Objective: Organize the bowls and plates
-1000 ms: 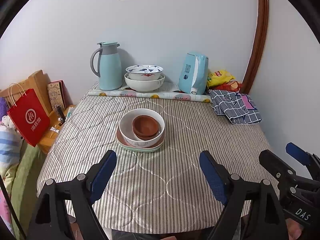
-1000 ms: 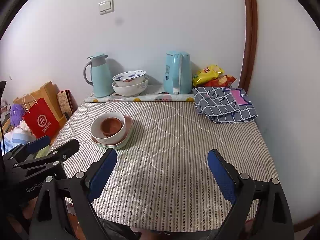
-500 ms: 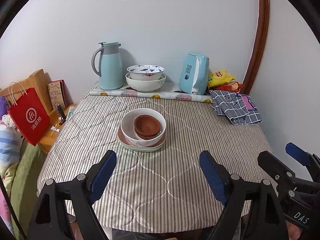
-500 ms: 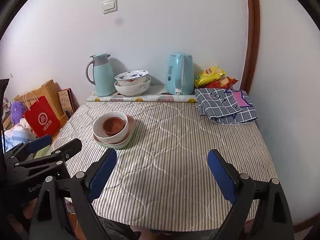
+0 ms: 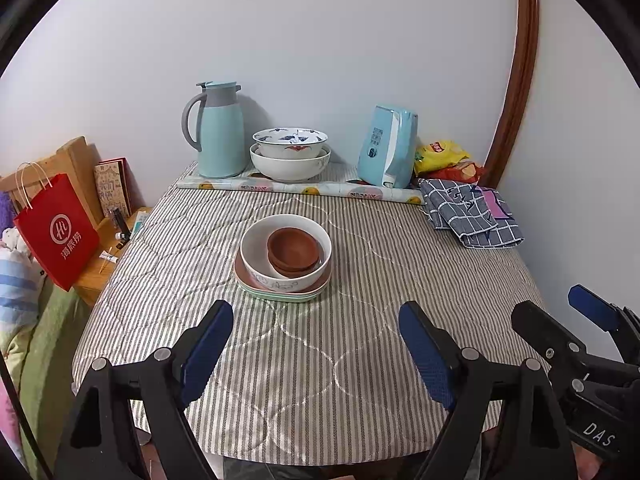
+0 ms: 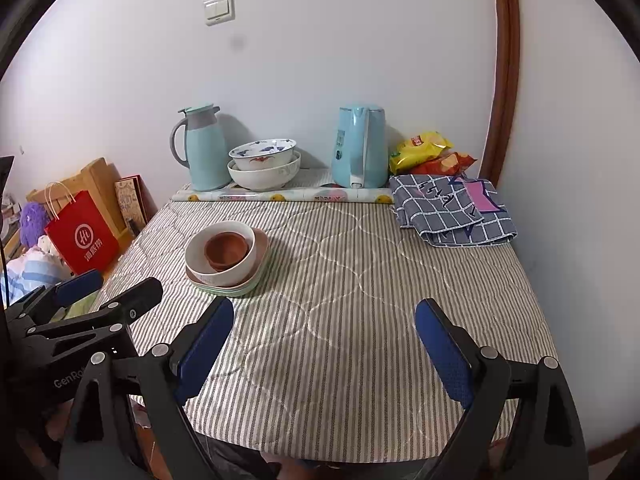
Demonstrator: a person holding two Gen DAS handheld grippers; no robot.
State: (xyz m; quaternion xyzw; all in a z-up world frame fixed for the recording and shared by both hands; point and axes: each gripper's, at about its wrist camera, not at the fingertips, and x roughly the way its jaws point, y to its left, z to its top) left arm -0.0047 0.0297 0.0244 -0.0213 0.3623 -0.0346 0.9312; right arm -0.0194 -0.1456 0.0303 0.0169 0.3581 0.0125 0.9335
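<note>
A stack stands mid-table: brown bowls (image 5: 294, 251) nested in a white bowl (image 5: 256, 258), on a pink plate (image 5: 240, 271) over a green plate (image 5: 280, 297). It also shows in the right wrist view (image 6: 226, 257). Two more bowls, a blue-patterned one (image 5: 290, 142) inside a white one (image 5: 290, 166), stand at the back. My left gripper (image 5: 316, 332) is open and empty, near the table's front edge, short of the stack. My right gripper (image 6: 324, 332) is open and empty over the front right of the table.
A teal thermos jug (image 5: 218, 130) and a teal kettle (image 5: 386, 146) stand by the wall. Snack bags (image 5: 440, 156) and a folded checked cloth (image 5: 472, 214) lie at the back right. A red paper bag (image 5: 56, 232) stands left of the striped table (image 5: 320, 380).
Both views have shifted slightly, so the stack sits a little further right and lower in frame. Both grippers stay open. Nothing on the table has moved.
</note>
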